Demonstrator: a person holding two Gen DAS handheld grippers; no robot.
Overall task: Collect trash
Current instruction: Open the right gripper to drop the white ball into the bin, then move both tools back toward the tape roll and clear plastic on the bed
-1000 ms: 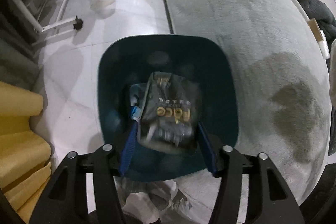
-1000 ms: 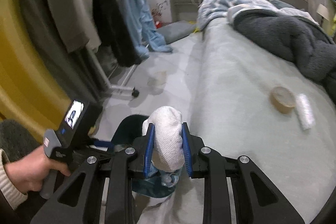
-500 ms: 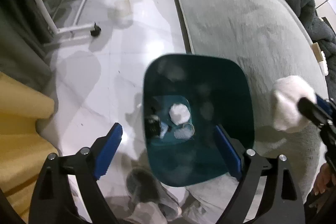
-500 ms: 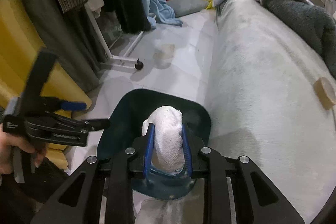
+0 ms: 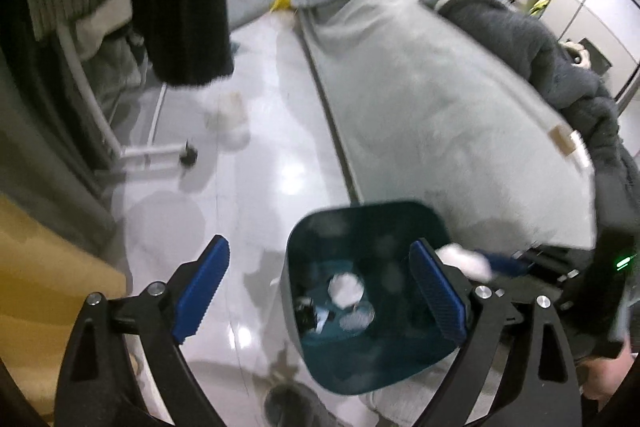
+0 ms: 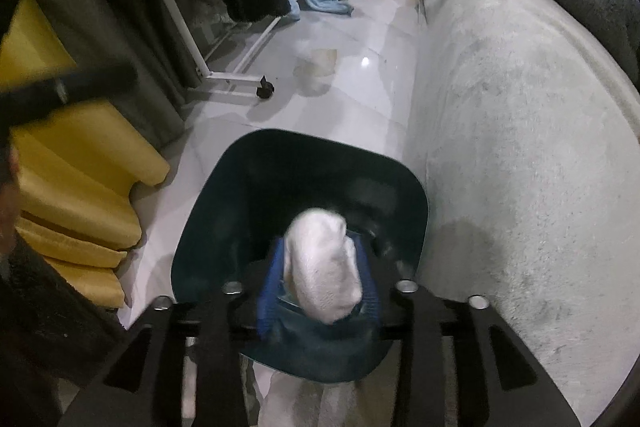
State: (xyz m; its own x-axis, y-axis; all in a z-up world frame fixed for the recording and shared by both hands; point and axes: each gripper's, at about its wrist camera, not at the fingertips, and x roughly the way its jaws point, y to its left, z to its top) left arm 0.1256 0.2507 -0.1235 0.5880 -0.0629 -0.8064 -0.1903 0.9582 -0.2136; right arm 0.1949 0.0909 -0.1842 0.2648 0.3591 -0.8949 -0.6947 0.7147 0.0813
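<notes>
Nearest the right wrist camera, the right gripper (image 6: 318, 279) has its jaws closed tight on a crumpled white tissue wad (image 6: 322, 263), whose long axis runs forward along the fingers and pokes out past their blue pads. Directly beneath and beyond it sits the dark teal trash bin (image 6: 248, 195), standing on the pale floor just beside the edge of the grey bed (image 6: 520, 131); the wad hangs over the near half of the bin's mouth, so in my judgement the drop needs only a release, not a further reach. The left gripper (image 5: 320, 291) is held above and to the left of the bin with its jaws spread wide and nothing in them. In its view the bin's floor already holds a white tissue ball (image 5: 346, 290) and other scraps. Farther off, a clear plastic cup (image 6: 318, 69) sits on the floor near the clothes rack's wheeled foot (image 6: 264, 91), possibly more trash.
</notes>
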